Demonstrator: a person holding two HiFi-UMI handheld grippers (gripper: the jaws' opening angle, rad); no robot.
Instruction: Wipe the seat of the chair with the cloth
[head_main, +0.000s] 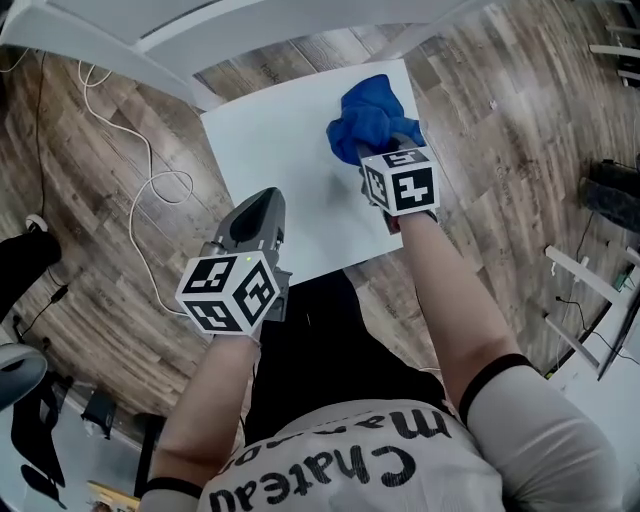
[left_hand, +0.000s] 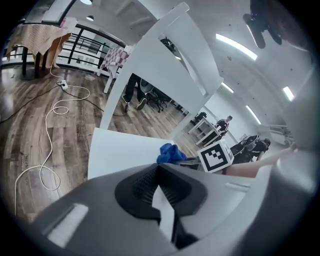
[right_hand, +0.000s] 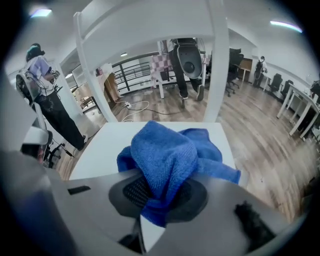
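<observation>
The white chair seat lies below me, also seen in the left gripper view and the right gripper view. A crumpled blue cloth rests on the seat's far right part. My right gripper is shut on the cloth, which bulges out between its jaws. My left gripper hovers over the seat's near left edge, shut with nothing between its jaws. From there the cloth shows ahead beside the right gripper's marker cube.
The chair's white back rails run along the far side of the seat. A white cable loops over the wooden floor to the left. A person stands at left in the right gripper view; desks and chairs fill the background.
</observation>
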